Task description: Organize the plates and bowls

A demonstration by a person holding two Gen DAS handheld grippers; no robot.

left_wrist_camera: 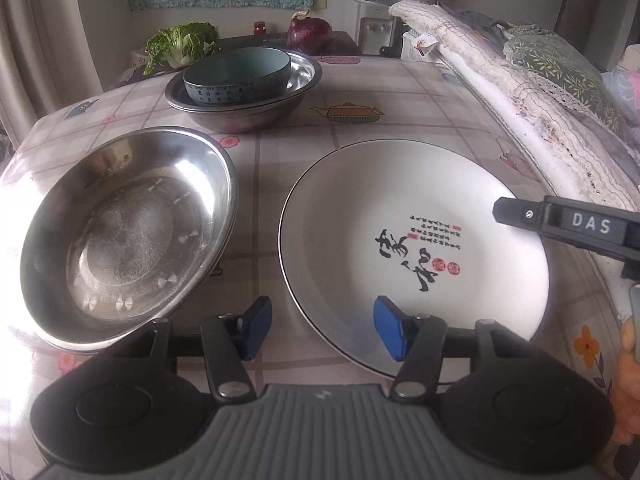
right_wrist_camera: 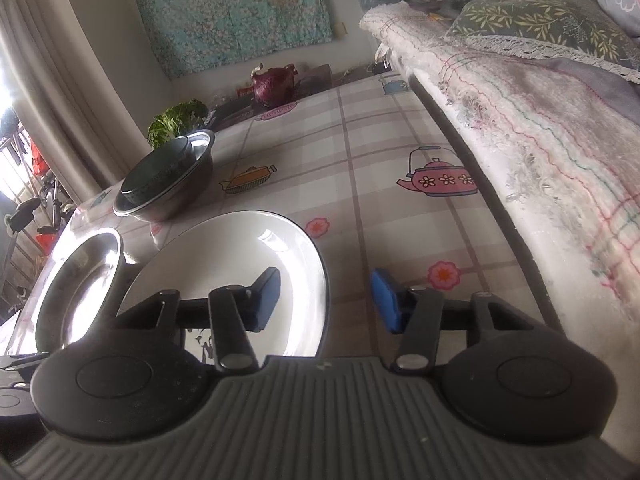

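On the checked tablecloth (left_wrist_camera: 400, 92) ahead of me, the far things sit at about 12 o'clock in my left view: a leafy cabbage (left_wrist_camera: 182, 42), a red cabbage (left_wrist_camera: 310, 31) and a small red-capped jar (left_wrist_camera: 260, 27) along the back edge. A little nearer, at 11 o'clock, a teal ceramic bowl (left_wrist_camera: 236, 76) sits inside a steel basin (left_wrist_camera: 256, 114). Along the right side, from 1 to 3 o'clock, runs a sofa edge draped in a stitched white cover (left_wrist_camera: 532, 112), with a leaf-patterned cushion (right_wrist_camera: 540, 24) on top. It crowds the table's right edge, just beside where my right gripper works.

At 9 o'clock in the left view a shallow steel dish (left_wrist_camera: 124, 232) lies tilted, its near rim just beside my left finger. The white plate (left_wrist_camera: 412, 248), with black calligraphy and red seals in its well, lies flat at 2 o'clock, close beside the steel dish but apart from it.

My left gripper (left_wrist_camera: 324, 330) stands with its blue pads (left_wrist_camera: 390, 332) apart, straddling the plate's near-left rim: the right pad is over the plate's inner face, the left pad over bare cloth in the gap between plate and dish. Neither pad presses on the rim.

My right gripper (right_wrist_camera: 326, 302) also has its fingers apart, astride the plate's right rim, the left pad above the white surface and the right pad over the cloth outside. In the left view its black finger (left_wrist_camera: 560, 224) reaches in from 3 o'clock over the plate's far-right rim. I cannot tell whether it touches the plate.
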